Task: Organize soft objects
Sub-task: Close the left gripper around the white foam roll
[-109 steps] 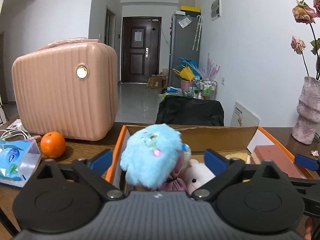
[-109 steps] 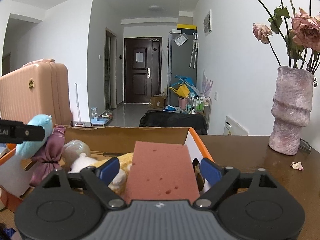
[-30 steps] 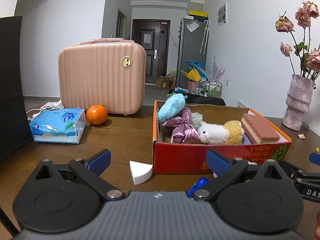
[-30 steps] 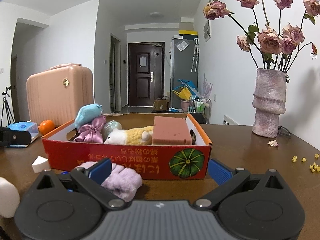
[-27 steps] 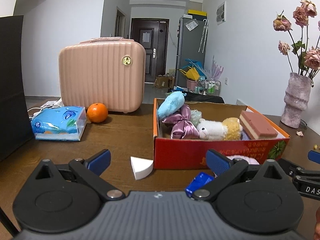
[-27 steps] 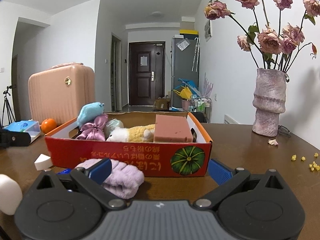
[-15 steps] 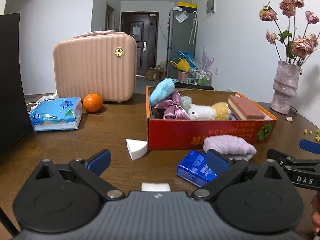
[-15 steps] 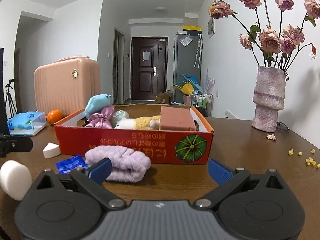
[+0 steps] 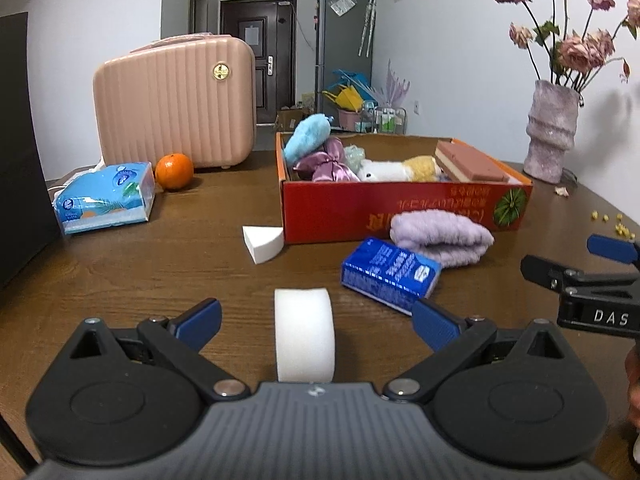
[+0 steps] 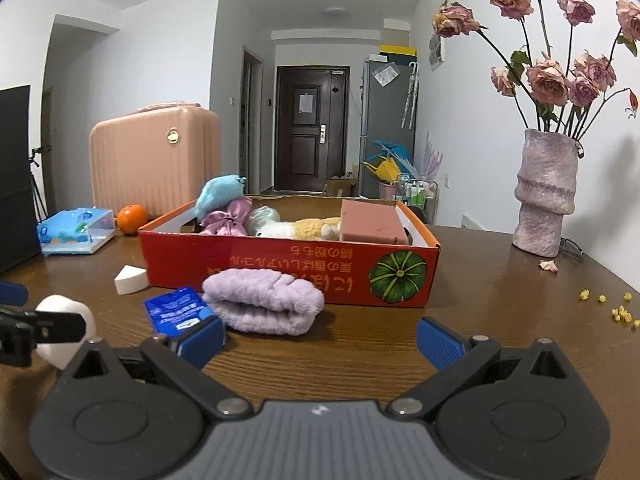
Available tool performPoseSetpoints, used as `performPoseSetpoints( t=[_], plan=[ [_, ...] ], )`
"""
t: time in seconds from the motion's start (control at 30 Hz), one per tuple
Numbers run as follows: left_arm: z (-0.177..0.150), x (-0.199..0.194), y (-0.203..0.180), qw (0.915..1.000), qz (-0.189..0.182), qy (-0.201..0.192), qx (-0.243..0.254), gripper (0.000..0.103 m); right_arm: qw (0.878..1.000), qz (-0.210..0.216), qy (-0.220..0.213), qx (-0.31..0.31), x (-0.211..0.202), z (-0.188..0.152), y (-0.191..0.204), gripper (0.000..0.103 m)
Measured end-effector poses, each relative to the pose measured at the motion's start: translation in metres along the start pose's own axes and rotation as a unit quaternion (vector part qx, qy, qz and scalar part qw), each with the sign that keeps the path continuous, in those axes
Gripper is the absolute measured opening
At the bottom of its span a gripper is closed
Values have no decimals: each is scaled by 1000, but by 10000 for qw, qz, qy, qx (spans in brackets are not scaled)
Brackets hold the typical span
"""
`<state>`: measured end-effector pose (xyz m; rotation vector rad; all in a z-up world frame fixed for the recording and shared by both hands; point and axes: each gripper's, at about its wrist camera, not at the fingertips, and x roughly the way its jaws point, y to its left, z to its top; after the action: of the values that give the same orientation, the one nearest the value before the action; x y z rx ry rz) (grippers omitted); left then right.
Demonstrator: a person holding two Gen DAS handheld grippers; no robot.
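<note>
Both tools have drawn back from the red box (image 9: 404, 208) since the earlier views, where the left one stood over the blue plush and the right one over the pink sponge; those now lie inside the box, blue plush (image 9: 307, 138) at its left end, pink sponge (image 9: 470, 162) at its right, with the satin bow (image 9: 326, 164) and the white-and-yellow plush (image 9: 394, 170) between them. We note the left tool (image 9: 316, 320) with its fingers spread wide and a white rounded sponge (image 9: 304, 334) standing between them, touching neither finger as far as we can see (its lower end runs under the tool body). The right tool (image 10: 320, 336) is likewise spread and grips nothing. Outside the box, against its front wall, lies the lilac towel (image 10: 264, 306), and just beside it, on its left, the blue packet (image 10: 178, 310); a white wedge sponge (image 9: 262, 242) sits by the front left corner of the box. Open surface (image 10: 500, 304) lies right of the box up to the vase (image 10: 546, 196), with scattered yellow crumbs (image 10: 618, 310) near the right edge. To the left of the box the surface is free as far as the tissue pack (image 9: 106, 196) and the orange (image 9: 174, 170), which stand before the pink case (image 9: 176, 106).
</note>
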<state>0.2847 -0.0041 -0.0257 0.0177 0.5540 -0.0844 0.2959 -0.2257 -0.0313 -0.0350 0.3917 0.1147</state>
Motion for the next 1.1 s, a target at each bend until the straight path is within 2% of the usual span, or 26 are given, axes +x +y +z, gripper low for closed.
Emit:
performPoseSetpoints(
  t=[0.23,0.47,0.67,0.87,0.97,1.1],
  plan=[
    [-1,15,2,9995,44,313,-22,103,9999,54,2,111,-2,2,-4,103],
    [-2,26,9,9989,209,384,-151,103,9999,59,11,154,-2,2,-6,103],
    [-2,32,11,9987,211,413,-230,93,9999,42,31,160,-1,2,-6,103],
    [-1,38,11,9985,235,445,-193,72,9999,11,49,132,0,1,-5,103],
    [-1,40,10,9986,211,455,-172,58,9999,-13,56,117,0,1,-5,103],
    [-2,40,9,9986,155,482,-128,30,9999,-20,73,115,1,1,-5,103]
  ],
)
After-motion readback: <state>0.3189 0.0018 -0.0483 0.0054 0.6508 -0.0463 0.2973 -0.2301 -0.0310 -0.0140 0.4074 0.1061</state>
